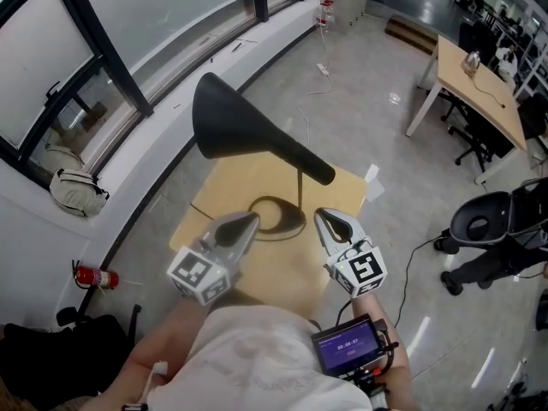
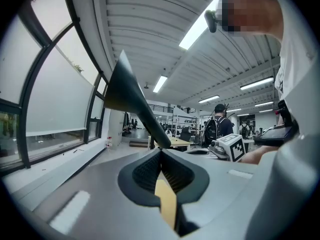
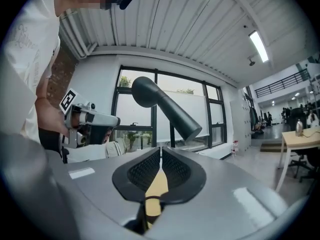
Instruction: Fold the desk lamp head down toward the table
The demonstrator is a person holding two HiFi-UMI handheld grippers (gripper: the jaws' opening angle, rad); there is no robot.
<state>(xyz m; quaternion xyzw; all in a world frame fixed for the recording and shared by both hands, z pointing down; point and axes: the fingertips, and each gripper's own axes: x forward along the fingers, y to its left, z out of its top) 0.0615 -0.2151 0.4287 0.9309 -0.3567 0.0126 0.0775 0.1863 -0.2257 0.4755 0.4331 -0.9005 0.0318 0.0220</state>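
Observation:
A black desk lamp stands on a small wooden table (image 1: 214,197). Its cone-shaped head (image 1: 229,114) points up and left, high above the round base (image 1: 276,217) on a thin stem (image 1: 299,187). My left gripper (image 1: 246,222) hovers at the near side of the base, shut and empty. To its right, my right gripper (image 1: 327,220) is also shut, with nothing in it. From the left gripper view the lamp head (image 2: 125,91) rises above the closed left gripper (image 2: 160,152). The right gripper view has the lamp head (image 3: 162,105) above and beyond the right gripper (image 3: 160,150).
Windows and a sill with a beige bag (image 1: 75,191) run along the left. A fire extinguisher (image 1: 96,276) and a black backpack (image 1: 51,349) lie on the floor. A black office chair (image 1: 486,218) and a wooden desk (image 1: 479,92) stand at the right.

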